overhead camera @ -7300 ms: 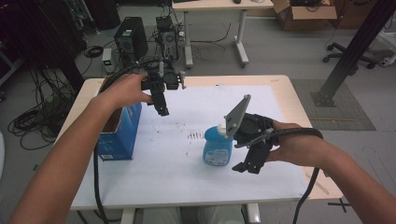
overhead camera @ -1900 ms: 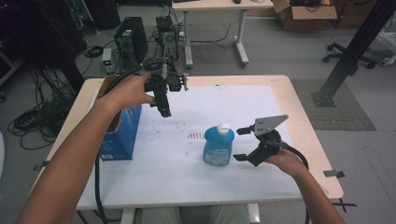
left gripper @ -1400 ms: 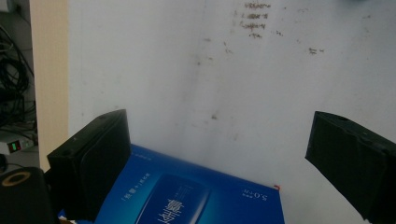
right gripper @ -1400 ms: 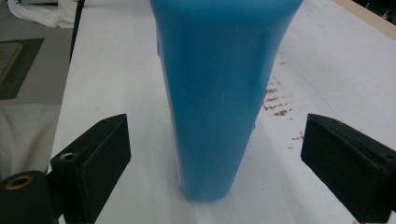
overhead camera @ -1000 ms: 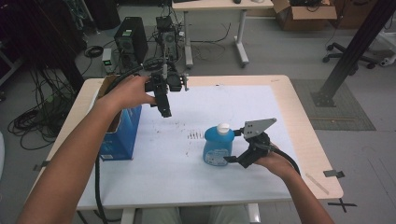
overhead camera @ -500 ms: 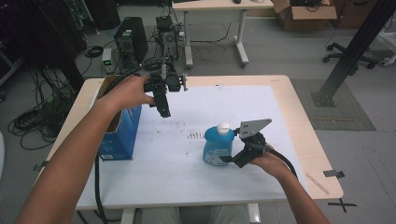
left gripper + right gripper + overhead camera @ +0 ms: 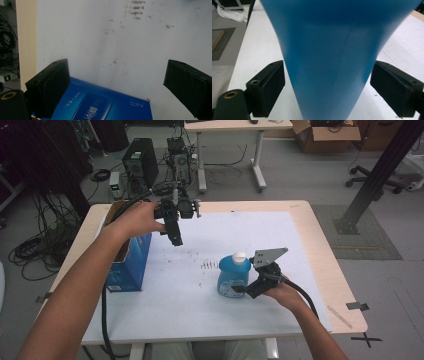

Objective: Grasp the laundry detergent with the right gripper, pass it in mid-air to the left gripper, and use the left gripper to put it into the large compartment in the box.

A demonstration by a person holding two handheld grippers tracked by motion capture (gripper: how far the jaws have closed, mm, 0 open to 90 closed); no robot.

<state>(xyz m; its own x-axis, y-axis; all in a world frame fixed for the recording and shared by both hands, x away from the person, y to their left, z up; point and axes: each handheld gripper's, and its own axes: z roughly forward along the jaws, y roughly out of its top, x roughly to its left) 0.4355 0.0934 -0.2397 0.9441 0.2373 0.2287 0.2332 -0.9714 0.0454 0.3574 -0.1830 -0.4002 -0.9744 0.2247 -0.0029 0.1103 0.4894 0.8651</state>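
Closing in on the blue plastic bottle with the white cap, the right gripper now has its fingers on either side of the bottle's body, where two seconds ago it hung off to the right with a clear gap between them. Its jaws have just been narrowing; the bottle stands between them, yet a sliver of white surface still shows between each pad and the blue wall in the right gripper view, so nothing is clamped. The bottle stands upright in the same spot on the white-covered counter, right of centre, beside some dark scribbles. The left gripper hangs above the counter near the open blue cardboard box, as before.

From the high view, the right gripper's grey plate and the hand behind it hide how the pads meet the bottle; the right gripper view shows both pads and the curved blue wall close up. The left gripper view shows its fingers spread wide with nothing between them, looking down on the box's printed face and the stained counter.
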